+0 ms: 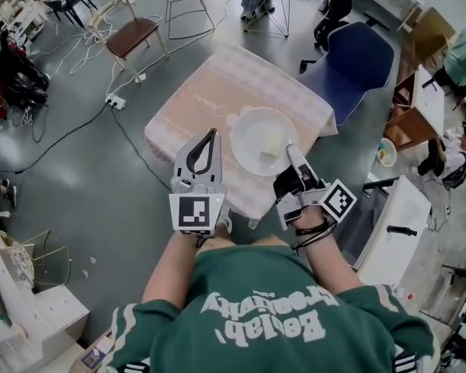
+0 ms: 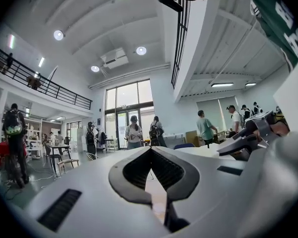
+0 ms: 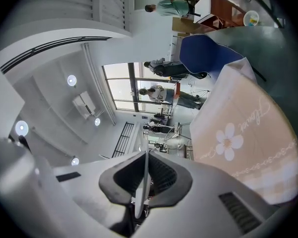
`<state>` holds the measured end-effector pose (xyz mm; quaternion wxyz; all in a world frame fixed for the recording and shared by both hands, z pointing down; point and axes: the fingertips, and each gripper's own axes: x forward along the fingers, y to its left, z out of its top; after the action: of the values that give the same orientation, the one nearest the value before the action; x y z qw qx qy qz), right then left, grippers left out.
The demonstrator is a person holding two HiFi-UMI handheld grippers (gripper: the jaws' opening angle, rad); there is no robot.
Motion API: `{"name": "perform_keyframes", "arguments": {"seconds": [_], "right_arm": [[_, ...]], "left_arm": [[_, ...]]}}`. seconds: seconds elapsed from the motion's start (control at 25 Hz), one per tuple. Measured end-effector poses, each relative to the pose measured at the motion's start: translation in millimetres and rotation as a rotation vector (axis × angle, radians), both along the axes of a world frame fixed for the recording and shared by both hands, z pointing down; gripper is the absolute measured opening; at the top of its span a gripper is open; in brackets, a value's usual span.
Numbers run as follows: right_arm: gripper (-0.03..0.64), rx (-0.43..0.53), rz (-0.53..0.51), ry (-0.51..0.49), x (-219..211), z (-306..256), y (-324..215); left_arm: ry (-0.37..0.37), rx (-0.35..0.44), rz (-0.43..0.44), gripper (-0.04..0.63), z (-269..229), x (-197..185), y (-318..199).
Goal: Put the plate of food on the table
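White plate point(image 1: 252, 127): over the table's point(image 1: 210, 92) near right part, open side up, roughly level; round, so no long axis; contact with the table unclear.
Right gripper point(image 1: 292, 155): clamped on the plate's near rim, probably to keep the food point(image 1: 273, 144) level.
Left gripper point(image 1: 211, 134): closed, empty, just left of the plate.

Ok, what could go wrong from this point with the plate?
1. Only the right tool pinches the plate, and only at its rim. The plate could tip and the food could slide off.
2. The left tool is shut beside the plate, so it gives no support.
3. The plate is close to the near edge of the table. Released there, it might overhang.
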<state>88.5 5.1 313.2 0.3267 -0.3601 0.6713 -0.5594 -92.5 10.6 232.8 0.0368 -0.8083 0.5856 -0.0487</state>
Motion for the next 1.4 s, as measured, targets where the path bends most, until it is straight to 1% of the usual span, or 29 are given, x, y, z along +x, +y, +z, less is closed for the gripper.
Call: {"name": "perform_keyframes", "arguments": {"seconds": [0.2,0.4,0.64,0.96,1.12,1.32,1.4], "right_arm": [[0.025,0.006,0.018,-0.002,-20,-4,-36],[0.025,-0.009,0.053,0.007,-43,0,-69],[0.025,-0.032,0.093,0.008,-59,5,-92],[0.025,-0.061,0.135,0.022,-73,19,-110],[0.025,-0.074,0.140,0.037,-75,25,-114],[0.025,-0.090,0.135,0.045,-79,31,-114],[0.026,-0.092,0.132,0.040,-79,32,-116]], "left_arm": [[-0.002,0.011,0.038,0.009,-4,-13,-41],[0.004,0.001,0.087,0.009,0,-28,-82],[0.009,-0.015,0.132,0.009,7,-40,-118],[0.016,-0.030,0.186,0.009,23,-51,-148],[0.050,-0.050,0.195,0.009,30,-52,-159],[0.005,-0.052,0.213,0.009,40,-50,-164],[0.002,-0.051,0.211,0.009,42,-48,-167]]}}
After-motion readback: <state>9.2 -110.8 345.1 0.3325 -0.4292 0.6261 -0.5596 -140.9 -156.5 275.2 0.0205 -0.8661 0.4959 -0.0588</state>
